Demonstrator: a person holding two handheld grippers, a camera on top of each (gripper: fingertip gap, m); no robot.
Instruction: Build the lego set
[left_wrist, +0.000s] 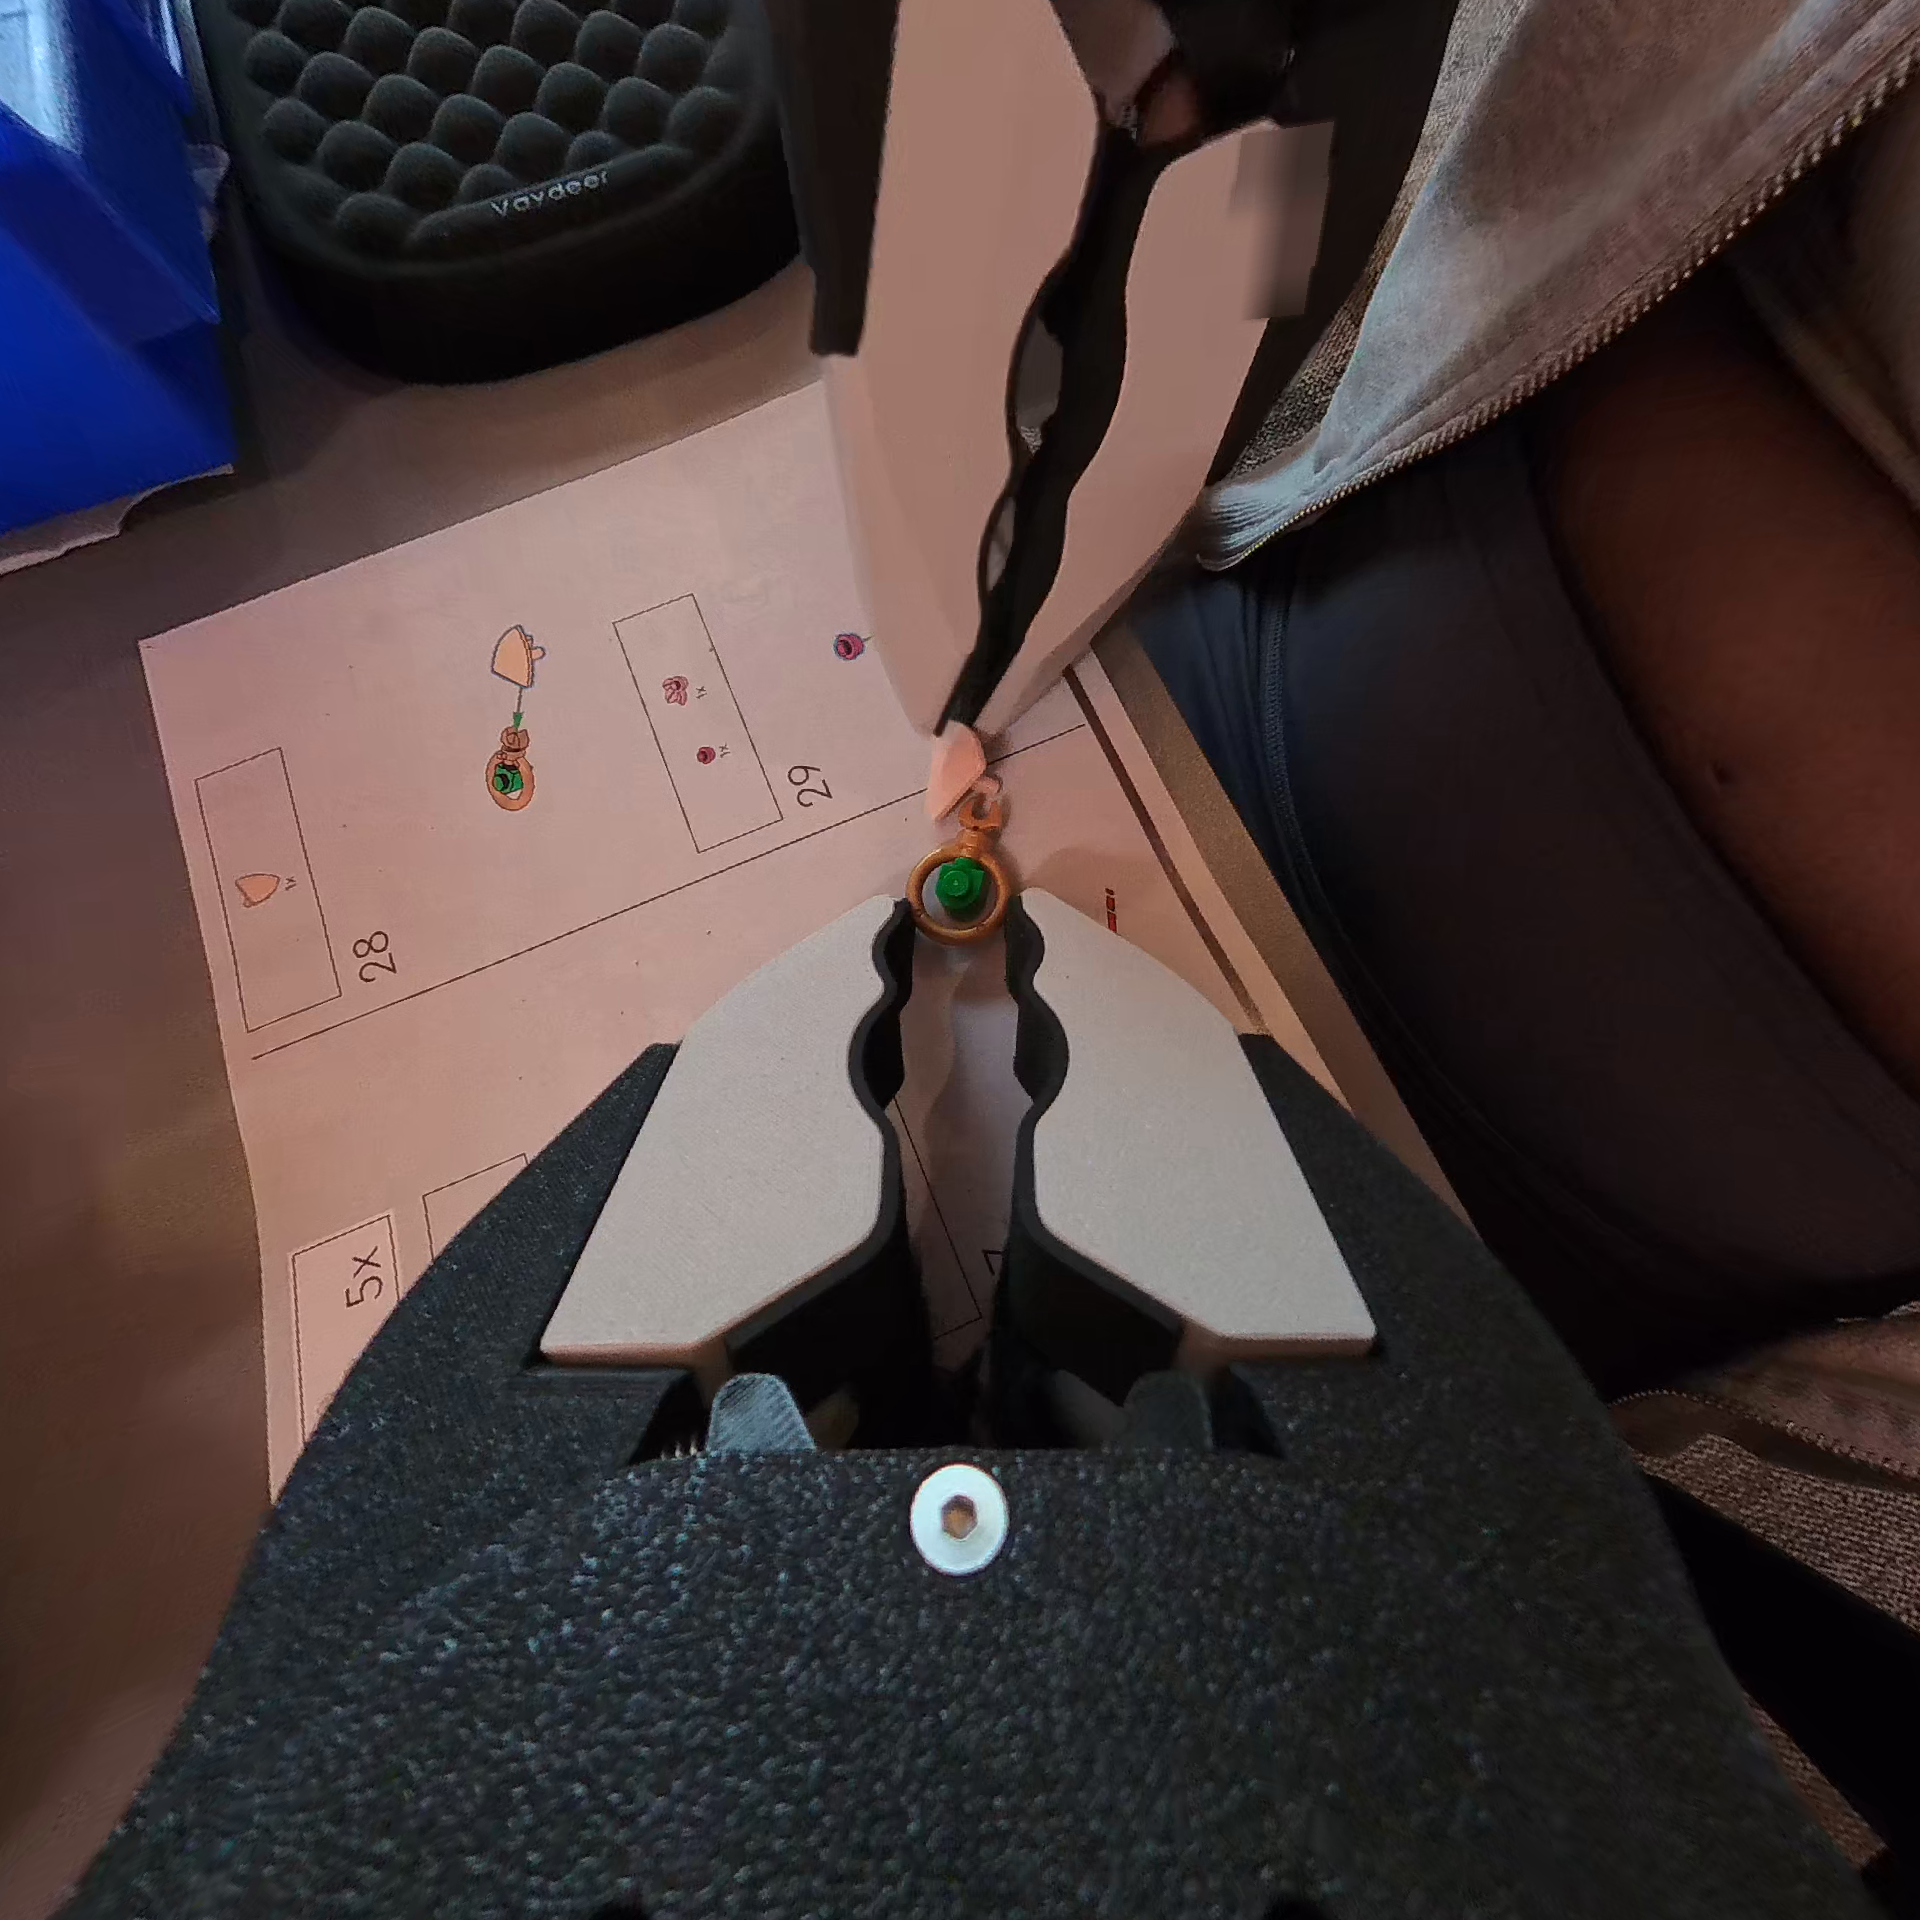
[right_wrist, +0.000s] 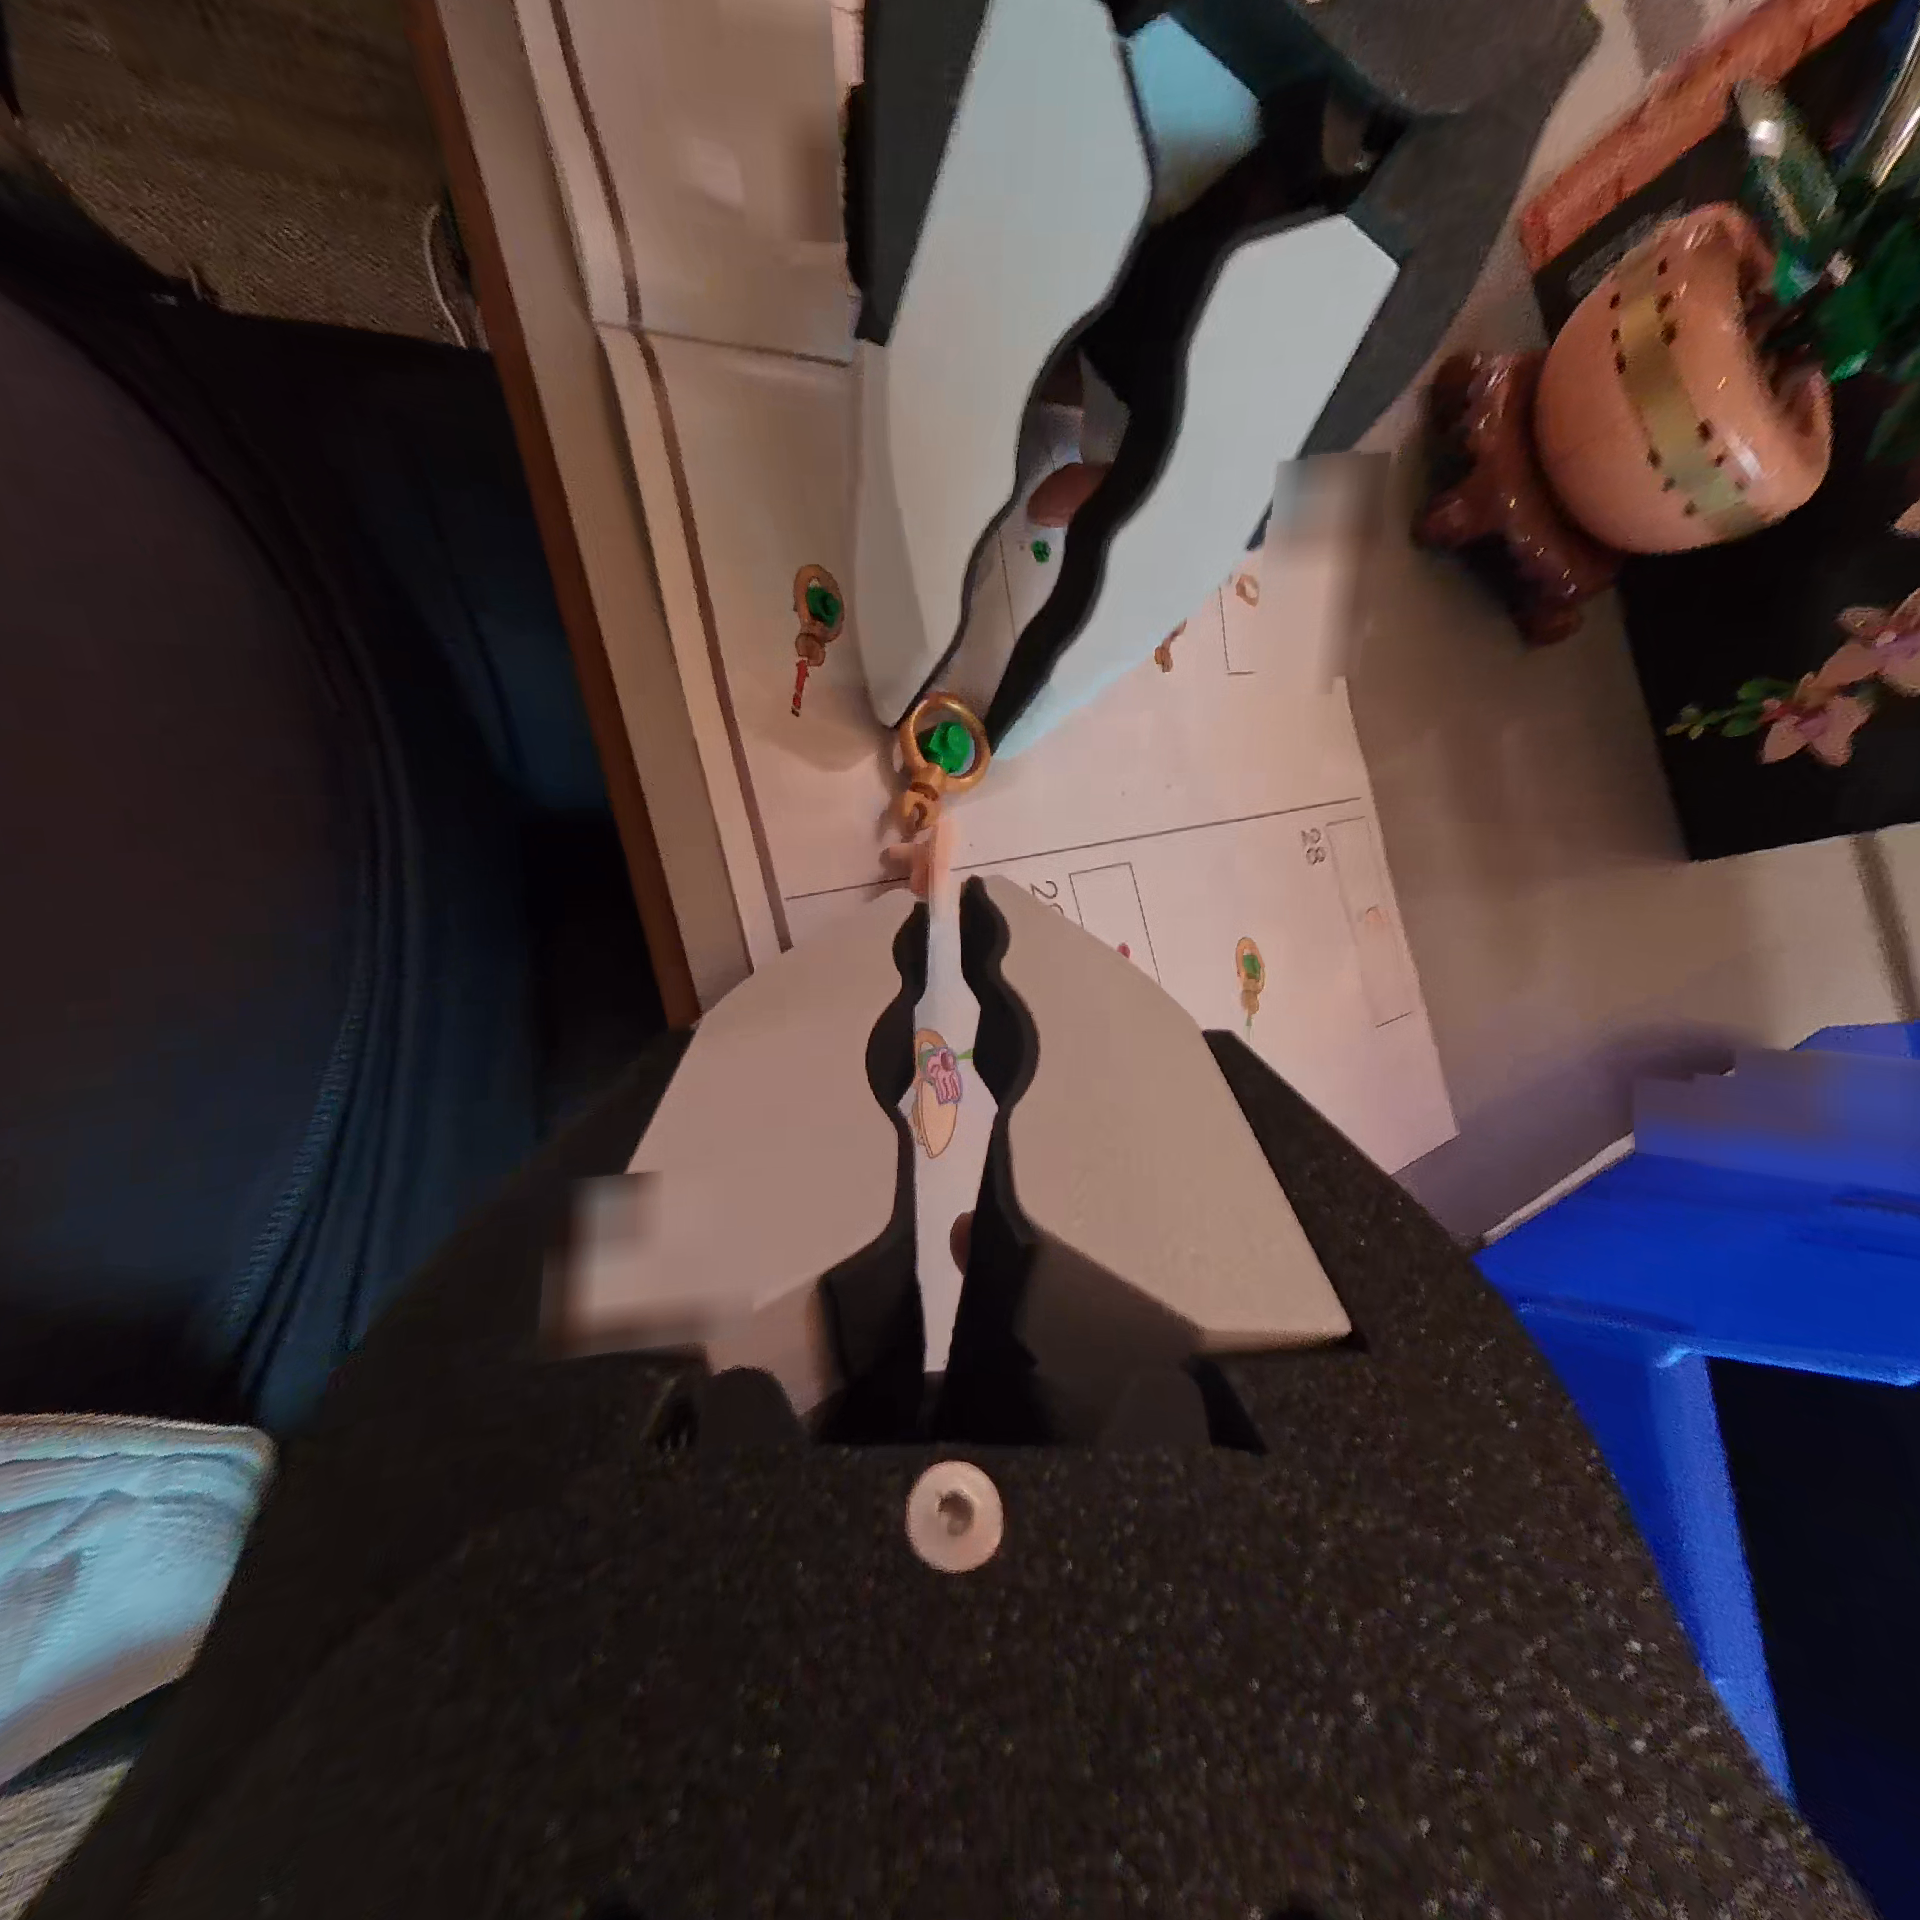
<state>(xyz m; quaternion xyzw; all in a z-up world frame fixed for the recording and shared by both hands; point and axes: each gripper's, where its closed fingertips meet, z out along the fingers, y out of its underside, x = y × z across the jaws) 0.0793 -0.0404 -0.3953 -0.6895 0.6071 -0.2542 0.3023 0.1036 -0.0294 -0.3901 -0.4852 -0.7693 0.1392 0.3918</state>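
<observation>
My left gripper (left_wrist: 958, 923) is shut on a small gold ring piece (left_wrist: 956, 894) with a green stud in its middle, held above the instruction booklet (left_wrist: 468, 831). My right gripper (left_wrist: 961, 727) reaches in from the top, shut on a pale pink petal piece (left_wrist: 958, 771). The petal touches the hooked stem end of the ring piece. In the right wrist view my right gripper (right_wrist: 940, 899) holds the petal (right_wrist: 943, 847) edge-on. Opposite it, the left gripper (right_wrist: 940, 717) holds the ring piece (right_wrist: 943, 743).
A black dimpled cushion (left_wrist: 488, 156) and a blue bin (left_wrist: 94, 312) lie beyond the booklet. A person's lap (left_wrist: 1558, 935) is at the table edge. In the right wrist view a pink round pot on a brown stand (right_wrist: 1683, 416) and the blue bin (right_wrist: 1714, 1247) are at right. My left and right fingertips are right by each other.
</observation>
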